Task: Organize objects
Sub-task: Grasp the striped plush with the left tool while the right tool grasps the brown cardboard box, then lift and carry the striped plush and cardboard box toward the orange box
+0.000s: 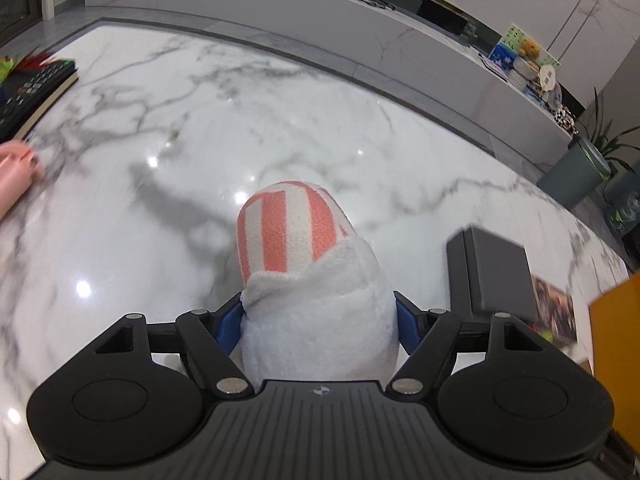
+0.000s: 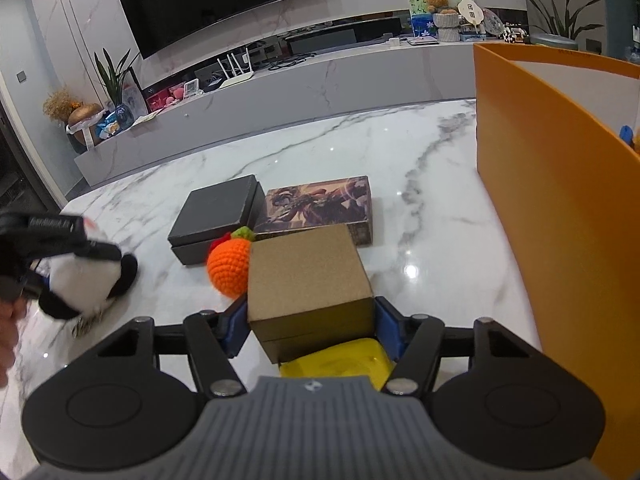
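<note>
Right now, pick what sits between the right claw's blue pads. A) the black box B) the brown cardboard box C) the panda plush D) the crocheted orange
B: the brown cardboard box sits between the right claw pads, which press its sides; the crocheted orange lies beside it on the table.

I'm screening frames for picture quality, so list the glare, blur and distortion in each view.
Left wrist view: ceiling lights glare as white spots on the marble table; the black box and the pink thing at the left edge are smeared; the far cabinet bows.
Right wrist view: sharper; one glare spot; the plush toy is blurred; the orange bin wall curves.
</note>
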Demonstrator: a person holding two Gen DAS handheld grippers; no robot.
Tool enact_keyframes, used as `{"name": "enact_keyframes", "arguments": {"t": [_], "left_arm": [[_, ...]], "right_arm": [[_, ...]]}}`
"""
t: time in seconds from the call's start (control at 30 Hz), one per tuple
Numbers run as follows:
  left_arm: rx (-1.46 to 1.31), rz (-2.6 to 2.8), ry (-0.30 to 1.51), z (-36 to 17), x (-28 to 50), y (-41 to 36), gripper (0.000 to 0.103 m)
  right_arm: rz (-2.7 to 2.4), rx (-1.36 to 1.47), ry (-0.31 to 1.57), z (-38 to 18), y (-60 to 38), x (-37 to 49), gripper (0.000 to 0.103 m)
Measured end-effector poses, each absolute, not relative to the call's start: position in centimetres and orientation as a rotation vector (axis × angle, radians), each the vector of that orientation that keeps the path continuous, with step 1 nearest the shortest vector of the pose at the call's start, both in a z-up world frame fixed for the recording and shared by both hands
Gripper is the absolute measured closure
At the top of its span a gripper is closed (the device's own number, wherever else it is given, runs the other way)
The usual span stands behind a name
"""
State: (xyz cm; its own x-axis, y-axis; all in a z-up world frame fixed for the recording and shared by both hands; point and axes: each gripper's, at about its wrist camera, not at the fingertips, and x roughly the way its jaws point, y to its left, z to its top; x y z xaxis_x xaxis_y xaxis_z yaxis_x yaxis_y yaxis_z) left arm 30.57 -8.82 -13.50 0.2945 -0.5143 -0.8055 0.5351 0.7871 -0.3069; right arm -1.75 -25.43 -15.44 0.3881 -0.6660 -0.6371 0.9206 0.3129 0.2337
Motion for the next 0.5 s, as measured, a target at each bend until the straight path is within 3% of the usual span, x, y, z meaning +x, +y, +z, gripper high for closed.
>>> {"name": "enact_keyframes", "arguments": {"t": [0.5], "left_arm": [[0.012, -0.726, 1.088, -10.5, 27.9, -5.9, 0.022]], "right_arm": [[-1.059, 0.490, 0.515, -13.1, -24.6, -1.0, 0.039]]}}
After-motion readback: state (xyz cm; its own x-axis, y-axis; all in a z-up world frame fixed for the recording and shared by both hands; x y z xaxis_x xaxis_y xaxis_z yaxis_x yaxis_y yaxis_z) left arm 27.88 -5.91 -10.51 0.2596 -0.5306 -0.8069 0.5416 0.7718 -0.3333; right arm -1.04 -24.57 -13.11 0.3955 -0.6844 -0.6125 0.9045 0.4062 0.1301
